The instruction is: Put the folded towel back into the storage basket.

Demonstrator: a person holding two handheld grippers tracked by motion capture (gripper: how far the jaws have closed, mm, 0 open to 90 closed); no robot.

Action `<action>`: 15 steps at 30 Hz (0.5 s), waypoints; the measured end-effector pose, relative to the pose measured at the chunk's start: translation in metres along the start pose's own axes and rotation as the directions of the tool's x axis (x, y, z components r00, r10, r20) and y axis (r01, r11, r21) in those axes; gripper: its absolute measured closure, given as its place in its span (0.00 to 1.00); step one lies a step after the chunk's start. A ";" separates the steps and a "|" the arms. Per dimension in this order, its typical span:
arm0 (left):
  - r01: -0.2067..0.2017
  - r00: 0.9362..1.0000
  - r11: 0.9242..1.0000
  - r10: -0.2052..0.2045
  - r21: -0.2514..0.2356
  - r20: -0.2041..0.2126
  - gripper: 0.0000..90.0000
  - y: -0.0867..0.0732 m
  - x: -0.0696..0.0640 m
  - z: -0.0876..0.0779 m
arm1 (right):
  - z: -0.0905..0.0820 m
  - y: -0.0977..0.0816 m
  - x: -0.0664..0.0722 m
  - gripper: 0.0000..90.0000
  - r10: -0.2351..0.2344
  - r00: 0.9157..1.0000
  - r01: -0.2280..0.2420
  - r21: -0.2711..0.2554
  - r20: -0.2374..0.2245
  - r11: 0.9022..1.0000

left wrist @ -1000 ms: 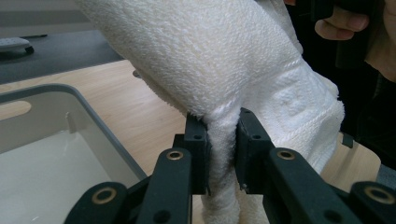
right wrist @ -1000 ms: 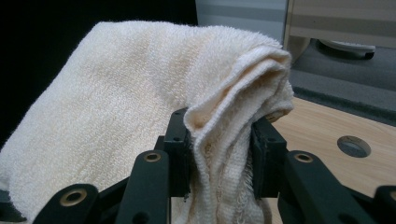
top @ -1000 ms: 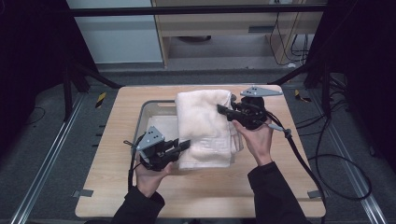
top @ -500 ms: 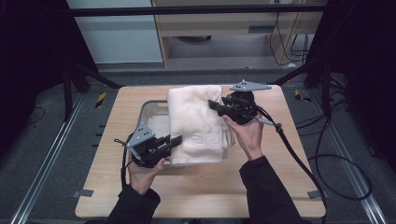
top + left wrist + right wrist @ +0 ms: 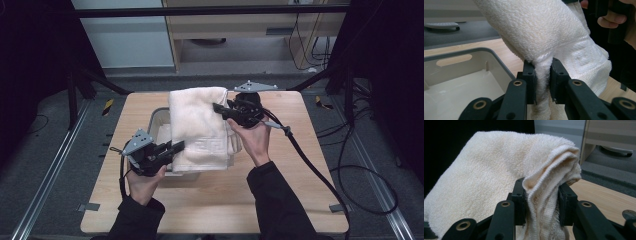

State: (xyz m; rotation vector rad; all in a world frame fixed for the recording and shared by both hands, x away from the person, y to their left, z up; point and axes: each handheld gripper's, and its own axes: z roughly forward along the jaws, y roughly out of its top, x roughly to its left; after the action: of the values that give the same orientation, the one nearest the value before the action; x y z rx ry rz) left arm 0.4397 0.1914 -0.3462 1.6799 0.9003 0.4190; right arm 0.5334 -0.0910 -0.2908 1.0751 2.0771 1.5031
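A folded cream towel [image 5: 197,127] hangs lifted between both grippers, above a grey plastic bin [image 5: 159,116] on the wooden table [image 5: 280,180]. My left gripper [image 5: 179,146] is shut on the towel's near left edge; in the left gripper view its jaws pinch a bunched fold of the towel [image 5: 544,40] over the open bin [image 5: 456,82]. My right gripper [image 5: 217,107] is shut on the towel's far right edge, and the right gripper view has several layers of the towel [image 5: 506,170] squeezed between its jaws.
The bin sits at the table's middle left, mostly covered by the towel. A black cable [image 5: 320,175] trails from the right gripper across the table's right side. A cabinet [image 5: 240,30] stands beyond the table, with metal floor rails [image 5: 50,175] on either side.
Both grippers have carried the towel to the left across the table, and it now hangs over more of the bin. Both grips stay closed on it.
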 end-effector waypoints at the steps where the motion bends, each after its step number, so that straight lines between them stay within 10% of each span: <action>1: 0.003 1.000 1.000 -0.003 0.000 -0.004 0.85 0.000 0.002 -0.001 | 0.001 0.001 0.001 0.72 -0.004 1.000 0.004 0.001 0.000 1.000; 15: 0.020 0.999 1.000 -0.020 -0.013 -0.049 0.85 0.002 0.017 -0.013 | 0.022 0.010 0.012 0.72 -0.005 1.000 0.005 -0.003 -0.016 1.000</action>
State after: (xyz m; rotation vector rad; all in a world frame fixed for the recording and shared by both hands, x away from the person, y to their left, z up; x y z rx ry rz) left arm 0.4427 0.2121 -0.3435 1.6538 0.9476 0.4532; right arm 0.5437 -0.0664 -0.2876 1.0593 2.0864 1.5162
